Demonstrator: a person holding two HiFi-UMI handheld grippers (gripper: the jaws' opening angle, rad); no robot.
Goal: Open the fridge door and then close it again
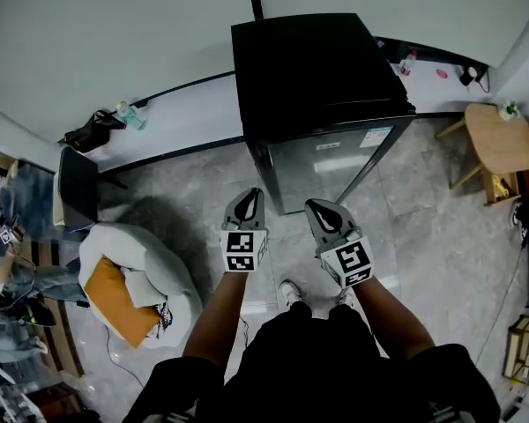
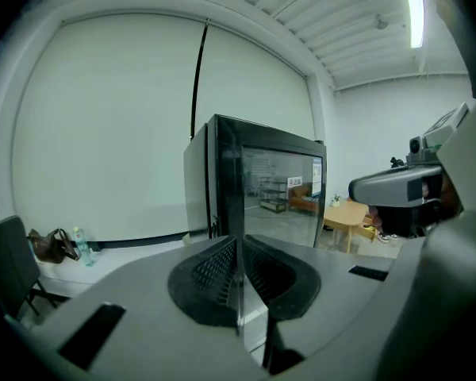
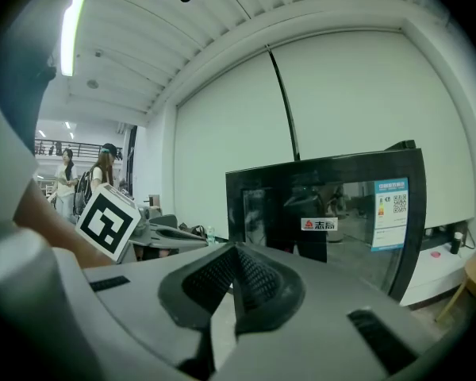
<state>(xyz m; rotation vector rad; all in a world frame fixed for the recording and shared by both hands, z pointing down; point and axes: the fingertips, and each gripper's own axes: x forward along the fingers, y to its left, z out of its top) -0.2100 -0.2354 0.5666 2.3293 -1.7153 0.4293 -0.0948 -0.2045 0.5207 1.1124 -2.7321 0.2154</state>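
Now the black fridge [image 1: 317, 69] stands at 12 o'clock in the head view, and its glass door [image 1: 335, 161] is closed flat against the body. Both grippers are in the air near the door, not touching it: the left gripper [image 1: 249, 197] at 7 o'clock from it, the right gripper [image 1: 318, 208] at 6 o'clock. Each one has its jaws pressed together with nothing between them.
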